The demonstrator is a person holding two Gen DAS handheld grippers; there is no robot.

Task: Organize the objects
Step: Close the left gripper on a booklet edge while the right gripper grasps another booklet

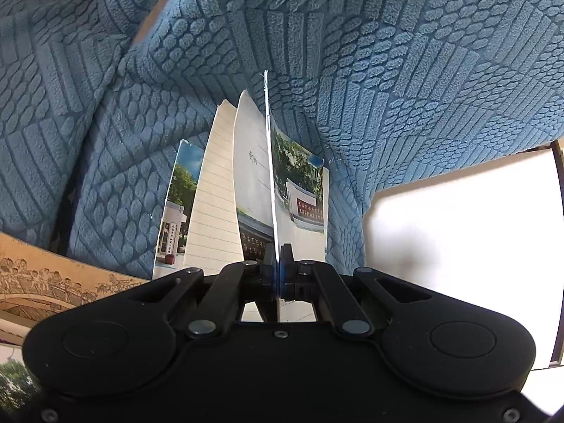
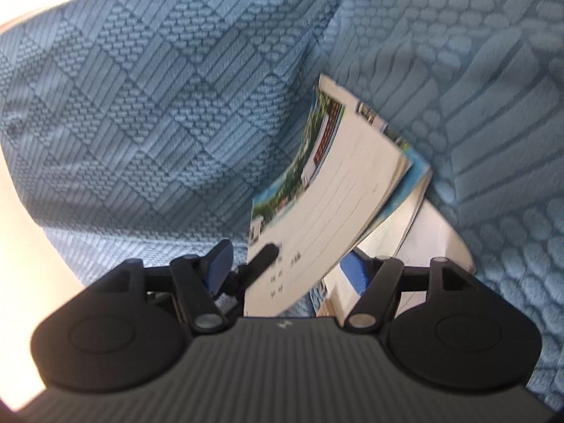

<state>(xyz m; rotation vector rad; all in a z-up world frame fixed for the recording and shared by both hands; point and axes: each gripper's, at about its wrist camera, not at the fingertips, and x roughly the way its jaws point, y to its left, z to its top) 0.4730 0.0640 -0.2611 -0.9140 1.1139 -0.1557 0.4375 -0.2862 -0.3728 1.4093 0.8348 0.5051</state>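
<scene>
The left gripper (image 1: 278, 264) has its jaws pressed together on the thin edge of a notebook (image 1: 267, 162), which stands upright between them and rises straight ahead of the jaws; its pages fan out to the left of the jaws, one lined page (image 1: 213, 204) curving away and a cover with a photo of trees and a gate (image 1: 176, 208) standing further left; to the right of the jaws another cover shows a photo of a building with a red sign (image 1: 303, 190); behind the notebook, all around it, lies a blue textured blanket (image 1: 387, 70); low to the left of the jaws there is a brown card with a line drawing of people (image 1: 46, 282), and to the right a very bright white surface (image 1: 458, 246), too washed out to identify; in the right wrist view the right gripper (image 2: 287, 264) has its jaws spread wide, one blue pad (image 2: 220, 264) on the left and one (image 2: 356, 275) on the right; the notebook (image 2: 328, 204) sits tilted in the gap between them, and no pad presses on it; a black finger of the other gripper (image 2: 264, 257) lies against its lower left corner; the picture is blurred here; the same blue blanket (image 2: 141, 105) fills the space beyond the jaws.
</scene>
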